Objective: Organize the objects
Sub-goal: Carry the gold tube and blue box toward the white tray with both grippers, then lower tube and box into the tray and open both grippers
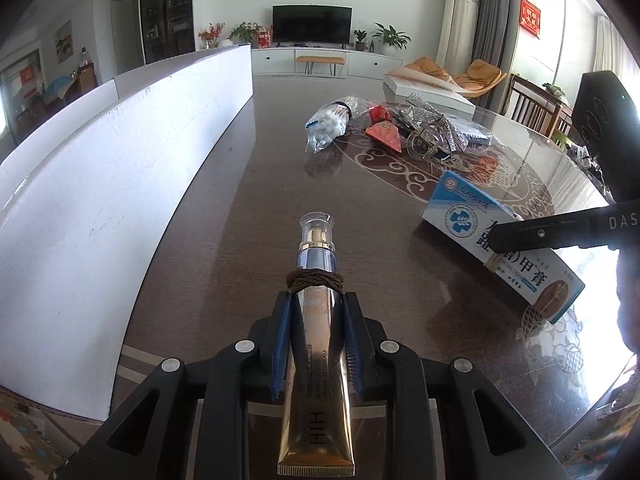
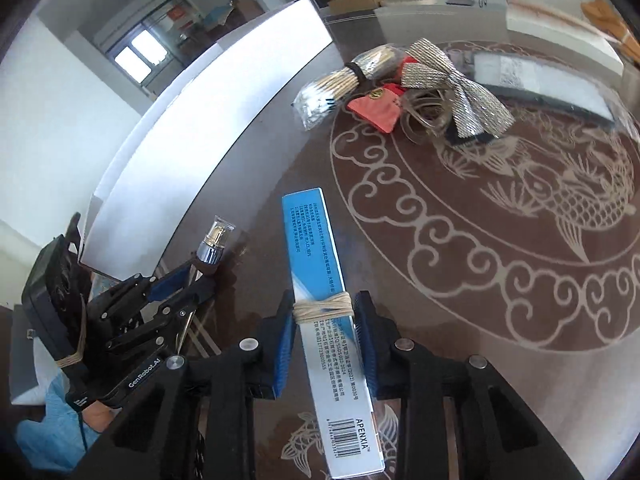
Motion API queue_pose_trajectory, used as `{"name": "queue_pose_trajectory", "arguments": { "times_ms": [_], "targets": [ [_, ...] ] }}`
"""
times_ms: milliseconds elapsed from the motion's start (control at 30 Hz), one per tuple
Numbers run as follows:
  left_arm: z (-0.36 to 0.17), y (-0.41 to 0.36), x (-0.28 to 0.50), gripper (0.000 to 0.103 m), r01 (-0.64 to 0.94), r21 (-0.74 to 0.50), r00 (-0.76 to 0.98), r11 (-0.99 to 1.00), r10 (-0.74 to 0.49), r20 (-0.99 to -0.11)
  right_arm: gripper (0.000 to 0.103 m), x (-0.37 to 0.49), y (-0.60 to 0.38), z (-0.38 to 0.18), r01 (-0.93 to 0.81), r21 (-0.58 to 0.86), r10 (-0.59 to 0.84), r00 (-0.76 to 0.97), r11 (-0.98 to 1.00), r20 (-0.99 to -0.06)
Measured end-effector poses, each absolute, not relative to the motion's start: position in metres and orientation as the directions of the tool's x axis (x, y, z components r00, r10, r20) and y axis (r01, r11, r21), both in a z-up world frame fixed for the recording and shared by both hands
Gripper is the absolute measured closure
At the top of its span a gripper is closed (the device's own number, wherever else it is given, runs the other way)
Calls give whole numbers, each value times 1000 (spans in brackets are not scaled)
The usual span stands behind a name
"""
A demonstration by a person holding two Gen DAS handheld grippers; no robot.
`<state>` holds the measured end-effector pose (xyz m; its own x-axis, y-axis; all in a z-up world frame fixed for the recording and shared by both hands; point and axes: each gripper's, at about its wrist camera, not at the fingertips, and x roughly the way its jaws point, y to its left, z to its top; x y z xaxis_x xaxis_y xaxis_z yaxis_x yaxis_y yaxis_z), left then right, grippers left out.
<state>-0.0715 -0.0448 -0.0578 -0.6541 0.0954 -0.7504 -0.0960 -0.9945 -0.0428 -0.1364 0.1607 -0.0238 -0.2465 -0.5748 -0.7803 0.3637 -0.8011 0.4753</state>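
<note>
My left gripper [image 1: 316, 300] is shut on a gold cosmetic tube [image 1: 318, 360] with a clear cap and brown cord around its neck, held above the dark table [image 1: 260, 200]. The tube's cap also shows in the right wrist view [image 2: 214, 240], with the left gripper [image 2: 200, 270] around it. My right gripper [image 2: 324, 300] is shut on a blue and white ointment box [image 2: 320, 280] wrapped with tan cord. The same box [image 1: 480, 232] shows at the right in the left wrist view, with a right gripper finger [image 1: 540, 234] over it.
A white box wall [image 1: 120, 160] runs along the table's left side. Further back lie a bag of cotton swabs [image 1: 330, 122], a red pouch [image 1: 386, 134], a silver bow on a clear hair clip [image 1: 434, 128] and a flat packet [image 2: 540, 80].
</note>
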Motion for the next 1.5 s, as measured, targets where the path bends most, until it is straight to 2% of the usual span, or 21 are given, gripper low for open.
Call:
{"name": "queue_pose_trajectory", "arguments": {
  "times_ms": [167, 333, 467, 533, 633, 767, 833, 867, 900, 933, 967, 1100, 1300, 1433, 1500],
  "targets": [
    [-57, -45, -74, 78, -93, -44, -655, -995, 94, -750, 73, -124, 206, -20, 278, 515, -584, -322, -811, -746],
    [-57, -50, -74, 78, -91, -73, -651, -993, 115, -750, 68, -126, 226, -20, 205, 457, -501, -375, -865, -780],
    [-56, -62, -72, 78, -82, -168, -640, -982, 181, -746, 49, -131, 221, -4, 233, 346, -414, -397, -909, -819],
    [-57, -69, -73, 78, -72, -221, -636, -973, 216, -741, 34, -129, 212, 3, 285, 293, -391, -401, -913, -828],
    [-58, -74, -72, 78, -61, -266, -635, -962, 243, -733, 25, -135, 183, 4, 373, 199, -340, -364, -906, -867],
    [-58, -74, -70, 78, -57, -274, -637, -960, 247, -730, 25, -137, 153, -18, 431, 34, -182, -308, -902, -934],
    [-57, -76, -69, 78, -52, -275, -643, -960, 243, -726, 26, -133, 151, -26, 434, -1, -146, -304, -901, -941],
    [-56, -78, -68, 78, -50, -278, -648, -959, 243, -722, 29, -129, 154, -28, 427, -4, -139, -304, -904, -942],
    [-54, -79, -68, 78, -49, -279, -653, -959, 242, -717, 39, -126, 157, -26, 416, -3, -145, -322, -909, -936],
    [-53, -79, -67, 78, -49, -279, -658, -959, 242, -713, 53, -124, 161, -24, 410, -6, -144, -332, -912, -932],
    [-52, -80, -67, 78, -50, -279, -663, -959, 241, -709, 59, -121, 163, -23, 408, -8, -141, -334, -913, -932],
    [-41, -77, -59, 79, -66, -273, -707, -960, 238, -666, 59, -112, 171, -10, 413, 23, -186, -358, -910, -915],
    [7, -82, -22, 79, -110, -291, -827, -951, 250, -504, 59, -106, 154, 51, 461, 66, -308, -473, -885, -826],
    [48, -112, 1, 78, -72, -358, -892, -931, 221, -395, 59, -116, 109, 96, 528, 72, -391, -523, -846, -758],
    [67, -135, 3, 78, -38, -381, -911, -924, 189, -367, 59, -131, 76, 112, 568, 75, -433, -530, -820, -729]
  ]
}}
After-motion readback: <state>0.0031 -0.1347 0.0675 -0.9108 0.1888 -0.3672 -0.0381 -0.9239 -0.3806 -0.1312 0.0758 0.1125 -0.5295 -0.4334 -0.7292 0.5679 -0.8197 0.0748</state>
